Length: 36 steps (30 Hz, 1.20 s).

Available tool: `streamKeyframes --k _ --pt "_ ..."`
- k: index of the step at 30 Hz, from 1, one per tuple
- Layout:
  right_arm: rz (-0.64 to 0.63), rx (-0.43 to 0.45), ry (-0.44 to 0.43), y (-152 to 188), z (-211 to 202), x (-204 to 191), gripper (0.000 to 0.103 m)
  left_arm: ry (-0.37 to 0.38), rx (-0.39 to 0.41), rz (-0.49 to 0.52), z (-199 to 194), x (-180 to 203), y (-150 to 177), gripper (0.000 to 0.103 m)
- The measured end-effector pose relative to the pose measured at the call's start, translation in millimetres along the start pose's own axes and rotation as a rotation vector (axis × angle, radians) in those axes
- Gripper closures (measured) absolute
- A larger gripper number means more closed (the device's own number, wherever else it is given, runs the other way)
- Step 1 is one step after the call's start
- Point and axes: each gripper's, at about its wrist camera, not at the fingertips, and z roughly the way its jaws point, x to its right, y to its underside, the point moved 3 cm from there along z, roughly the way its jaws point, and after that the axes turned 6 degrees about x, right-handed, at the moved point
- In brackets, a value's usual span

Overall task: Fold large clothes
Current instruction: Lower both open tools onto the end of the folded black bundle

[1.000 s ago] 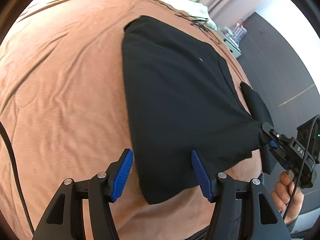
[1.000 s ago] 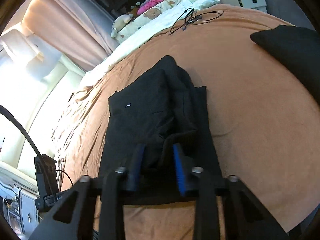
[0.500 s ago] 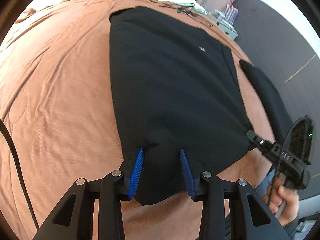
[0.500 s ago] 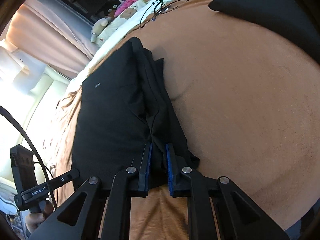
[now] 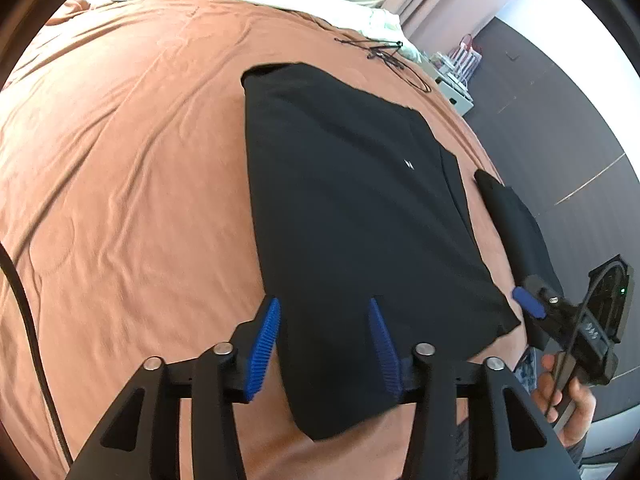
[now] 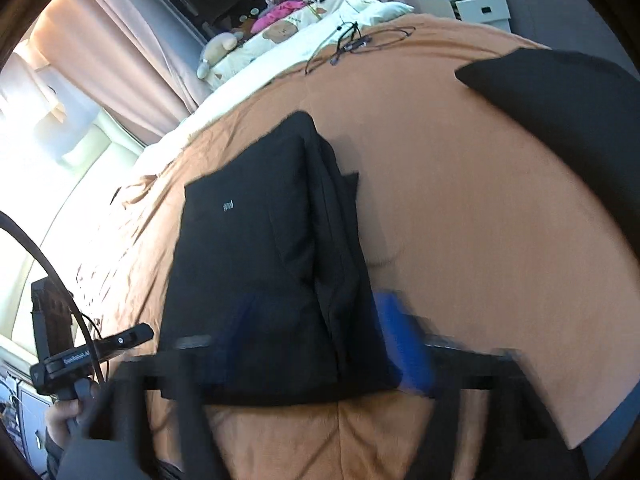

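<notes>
A black garment [image 5: 352, 216], folded into a long panel with a small white logo on it, lies on the orange-brown bedspread [image 5: 132, 184]. In the left wrist view the left gripper [image 5: 324, 344] stands over the near edge of this garment. Its two blue ribbed fingers [image 5: 262, 346] are apart and are opening at this moment; the near edge of the cloth lies between them, but the pads do not press on it. The cloth lies flat ahead of the fingers and reaches away toward the far side of the bed.

This view also shows the right gripper [image 5: 528, 307] from the side, just beside the right near corner of the garment, with a hand [image 5: 568, 400] on its handle. Only one blue pad of it is visible here, so this view does not tell how wide it is.

The right wrist view gives that answer: the right gripper [image 6: 320, 344] is blurred, its jaws are wide and opening, and the folded edge of the garment lies between the fingers [image 6: 404, 344] without being pinched. From this side one sees the stacked layers along the right edge of the garment, which the left view does not show. It shows also a second dark cloth [image 6: 568, 120] far ahead to the right of the fingers, thin black cables [image 6: 356, 44] on the bedspread beyond the garment, and the left gripper [image 6: 132, 334] low at the left with a hand [image 6: 66, 416] under it.
</notes>
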Motion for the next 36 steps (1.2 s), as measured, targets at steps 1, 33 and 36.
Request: streamKeyframes --k 1,33,36 --pt "-0.003 -0.004 -0.005 -4.2 1.5 1.6 0.023 -0.003 0.006 -0.002 0.8 -1.9 -3.6 0.045" --pt "0.064 -0.281 -0.169 -67.6 101.9 53.5 0.077 -0.034 0.027 0.066 74.6 -9.2 -99.5 0.055" --pt "0.059 -0.267 -0.162 -66.6 91.5 53.5 0.085 -0.029 0.023 0.086 71.9 -2.1 -102.1 0.058"
